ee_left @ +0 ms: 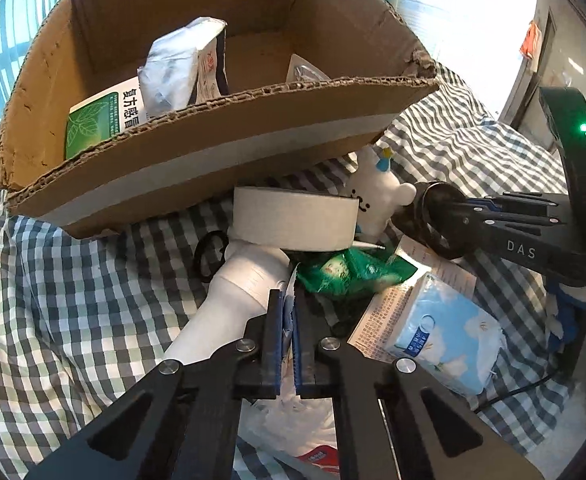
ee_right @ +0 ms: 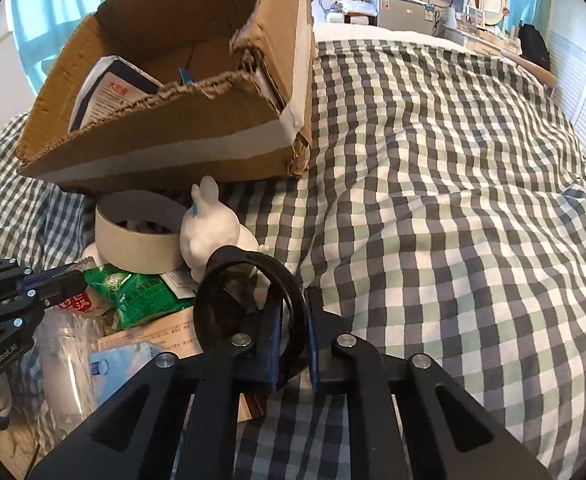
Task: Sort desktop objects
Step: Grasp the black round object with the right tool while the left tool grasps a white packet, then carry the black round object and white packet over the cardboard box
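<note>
Lying by one cardboard box: one tape roll, one rabbit figurine.

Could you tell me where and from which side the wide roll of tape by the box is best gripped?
Judging by its pose, grip the tape roll from above, one finger inside the open core, one outside the wall; it lies flat, hole upward, rabbit figurine touching one side.

A brown cardboard box with a white tape stripe sits on the grey, green and white checked bedcover, beside a white rabbit, a beige tape roll and a green packet.
</note>
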The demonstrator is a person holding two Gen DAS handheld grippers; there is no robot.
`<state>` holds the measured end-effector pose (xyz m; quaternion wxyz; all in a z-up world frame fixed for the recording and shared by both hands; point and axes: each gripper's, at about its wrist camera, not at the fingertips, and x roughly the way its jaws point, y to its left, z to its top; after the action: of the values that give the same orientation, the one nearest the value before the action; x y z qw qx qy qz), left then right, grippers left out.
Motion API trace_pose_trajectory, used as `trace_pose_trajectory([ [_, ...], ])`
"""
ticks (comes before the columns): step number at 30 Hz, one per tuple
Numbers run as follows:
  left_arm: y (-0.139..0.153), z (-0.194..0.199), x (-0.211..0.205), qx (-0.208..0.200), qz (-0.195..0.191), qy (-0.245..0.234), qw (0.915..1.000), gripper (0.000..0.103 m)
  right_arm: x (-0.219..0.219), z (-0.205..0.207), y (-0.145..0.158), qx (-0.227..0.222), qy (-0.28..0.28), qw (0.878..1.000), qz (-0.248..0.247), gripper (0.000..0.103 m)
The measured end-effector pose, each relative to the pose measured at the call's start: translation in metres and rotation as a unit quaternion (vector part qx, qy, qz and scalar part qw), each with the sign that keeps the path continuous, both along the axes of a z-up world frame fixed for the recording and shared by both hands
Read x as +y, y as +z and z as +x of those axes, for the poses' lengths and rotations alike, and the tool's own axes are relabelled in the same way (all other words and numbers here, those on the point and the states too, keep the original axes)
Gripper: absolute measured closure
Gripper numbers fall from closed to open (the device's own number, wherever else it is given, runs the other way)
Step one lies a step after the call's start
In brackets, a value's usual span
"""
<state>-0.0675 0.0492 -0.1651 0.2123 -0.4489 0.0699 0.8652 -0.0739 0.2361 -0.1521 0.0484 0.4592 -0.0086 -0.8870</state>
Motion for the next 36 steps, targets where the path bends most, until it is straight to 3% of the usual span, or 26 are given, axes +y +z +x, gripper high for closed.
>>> trace_pose_trajectory([
  [10, 0.027, 0.011, -0.013, 0.03, 0.014, 0.009, 0.9994, 0.1, -0.002, -0.001, 0.023, 0.03, 0.0, 0.999, 0.013, 0.095],
  [18, 0.051, 0.013, -0.012, 0.059, 0.038, 0.02, 0.9973, 0.1, -0.003, 0.0, 0.059, 0.079, 0.008, 0.997, 0.01, 0.095],
  [36, 0.136, 0.035, -0.024, 0.161, 0.074, 0.046, 0.9831, 0.1, -0.045, 0.055, 0.152, 0.207, 0.025, 0.978, -0.032, 0.095],
])
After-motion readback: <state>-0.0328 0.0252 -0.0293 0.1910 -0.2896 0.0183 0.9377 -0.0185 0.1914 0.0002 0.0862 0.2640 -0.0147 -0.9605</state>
